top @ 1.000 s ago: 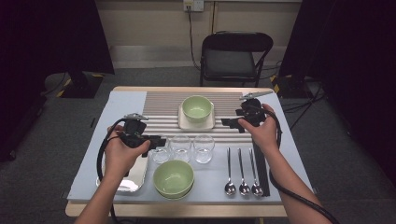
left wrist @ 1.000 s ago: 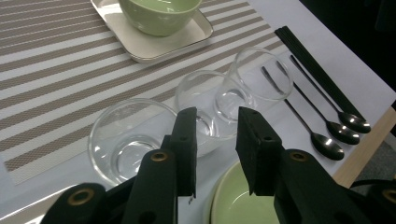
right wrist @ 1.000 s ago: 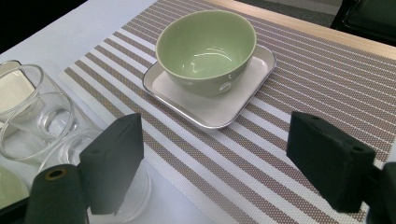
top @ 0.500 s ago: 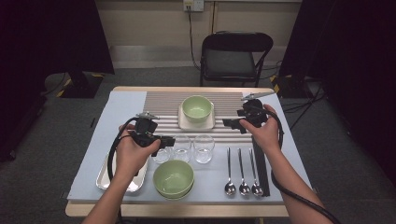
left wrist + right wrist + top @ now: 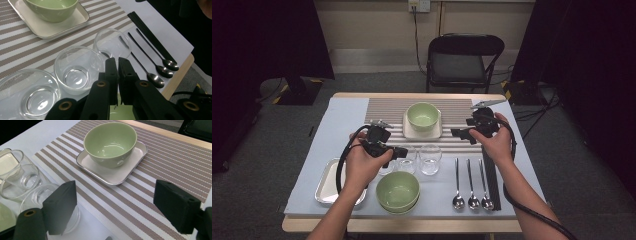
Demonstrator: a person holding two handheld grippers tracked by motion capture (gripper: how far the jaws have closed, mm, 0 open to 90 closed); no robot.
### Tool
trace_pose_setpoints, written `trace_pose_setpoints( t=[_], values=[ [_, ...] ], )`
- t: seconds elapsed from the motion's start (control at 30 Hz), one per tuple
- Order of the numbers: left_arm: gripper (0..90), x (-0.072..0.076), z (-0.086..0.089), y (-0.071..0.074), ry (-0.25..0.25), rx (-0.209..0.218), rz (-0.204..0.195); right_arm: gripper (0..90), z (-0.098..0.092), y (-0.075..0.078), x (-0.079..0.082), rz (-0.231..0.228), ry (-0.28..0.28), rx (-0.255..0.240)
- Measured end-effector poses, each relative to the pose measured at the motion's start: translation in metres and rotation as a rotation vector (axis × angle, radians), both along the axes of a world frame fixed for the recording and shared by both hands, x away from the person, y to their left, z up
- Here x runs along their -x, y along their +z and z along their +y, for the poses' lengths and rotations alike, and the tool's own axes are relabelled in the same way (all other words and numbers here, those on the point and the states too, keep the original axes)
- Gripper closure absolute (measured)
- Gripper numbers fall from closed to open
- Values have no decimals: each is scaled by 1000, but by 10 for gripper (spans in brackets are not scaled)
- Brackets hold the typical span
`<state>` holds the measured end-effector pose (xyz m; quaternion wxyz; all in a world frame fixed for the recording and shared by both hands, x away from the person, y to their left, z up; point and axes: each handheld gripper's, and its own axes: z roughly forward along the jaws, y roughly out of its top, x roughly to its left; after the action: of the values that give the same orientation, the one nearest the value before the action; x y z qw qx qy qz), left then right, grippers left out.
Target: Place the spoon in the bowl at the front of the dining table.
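- At the table's left edge I see a metal tray (image 5: 328,181) lying flat on the pale cloth, partly under my left forearm.
- Just right of it, my left gripper (image 5: 398,152) hovers over the row of three glasses; its jaws have just been closing and now stand almost together with nothing between them.
- In the left gripper view those jaw tips sit above the middle glass (image 5: 78,70), with the left glass (image 5: 30,93) and the right glass (image 5: 112,45) to either side, all three upright and empty.
- In front of the glasses, nearest me, a stack of green bowls (image 5: 398,191) rests on the cloth; I think there are two, though the rim line is hard to read.
- Farther back at centre, a single green bowl (image 5: 423,115) sits on a square white plate (image 5: 410,132) on the striped mat (image 5: 384,107).
- Right of the glasses lie three spoons (image 5: 471,187) side by side, and black chopsticks (image 5: 492,182) just beside them.
- My right gripper (image 5: 458,134) hangs above the mat's right end, jaws spread wide and holding nothing.
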<state>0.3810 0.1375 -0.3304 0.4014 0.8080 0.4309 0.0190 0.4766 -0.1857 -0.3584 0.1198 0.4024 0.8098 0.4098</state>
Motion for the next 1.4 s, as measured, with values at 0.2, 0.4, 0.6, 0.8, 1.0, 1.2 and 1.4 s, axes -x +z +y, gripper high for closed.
trace_pose_setpoints(
  t=[0.2,0.4,0.6,0.8,1.0,1.2,1.4],
  values=[
    [870,0,-9,-1,-20,1,0,183,1,-2,0,1,8,7],
    [861,1,-19,-3,-45,9,-6,183,1,-3,1,2,13,8],
    [877,3,-30,-5,-59,17,-3,183,1,-4,2,0,17,5],
    [900,3,-40,-7,-77,9,8,183,1,-5,3,7,16,6],
    [900,4,-53,-9,-91,13,21,187,0,-5,3,7,22,2],
    [900,6,-65,-12,-109,7,27,188,-2,-7,4,10,22,-1],
    [900,7,-73,-16,-126,-6,33,188,-3,-7,4,16,21,-1]
  ],
)
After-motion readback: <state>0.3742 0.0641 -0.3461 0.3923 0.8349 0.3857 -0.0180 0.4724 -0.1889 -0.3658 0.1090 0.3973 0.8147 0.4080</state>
